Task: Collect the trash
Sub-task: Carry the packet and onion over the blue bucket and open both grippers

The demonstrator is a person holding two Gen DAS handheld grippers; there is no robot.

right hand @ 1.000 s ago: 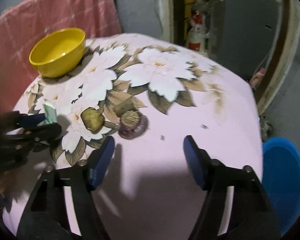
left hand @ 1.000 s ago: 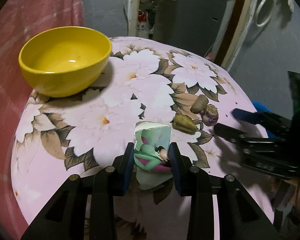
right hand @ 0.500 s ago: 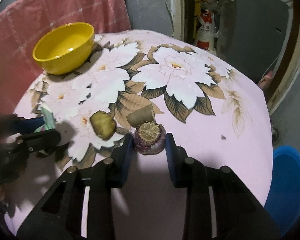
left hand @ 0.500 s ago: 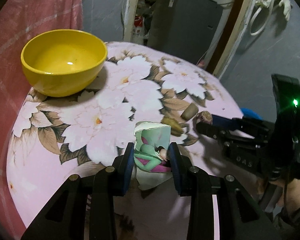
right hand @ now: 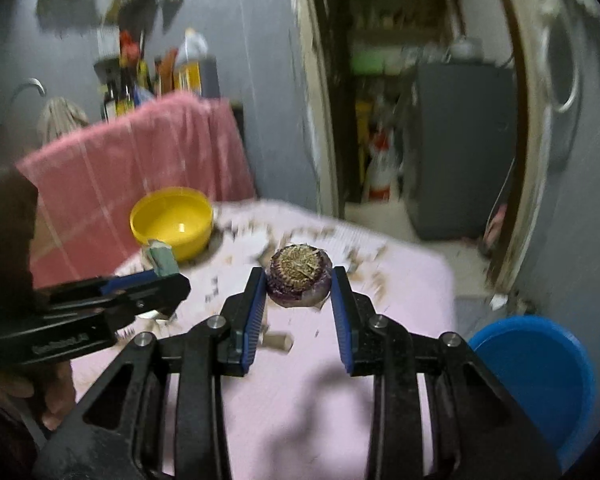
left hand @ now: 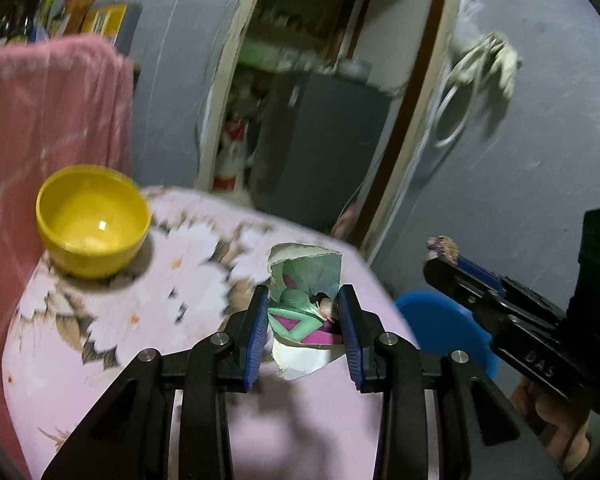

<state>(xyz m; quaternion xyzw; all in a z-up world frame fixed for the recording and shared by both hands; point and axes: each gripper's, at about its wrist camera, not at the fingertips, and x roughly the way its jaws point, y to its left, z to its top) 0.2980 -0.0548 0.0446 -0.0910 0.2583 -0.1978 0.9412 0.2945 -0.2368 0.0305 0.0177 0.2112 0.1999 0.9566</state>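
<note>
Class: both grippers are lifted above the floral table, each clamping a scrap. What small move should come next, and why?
Probably swing both toward the blue round bin beside the table. The left gripper holds the torn green-and-purple paper wrapper, the right gripper the purple onion end; neither is over the bin yet.

- Left gripper (left hand: 303, 330): blue pads clamped on a torn green wrapper (left hand: 306, 304), held above the floral table (left hand: 148, 320).
- Yellow bowl (left hand: 93, 220): on the table at ten o'clock.
- Right gripper (left hand: 446, 256): at three o'clock, gripping an onion end (left hand: 443, 245).
- Blue bin (left hand: 440, 324): below, beside the table's edge.
</note>
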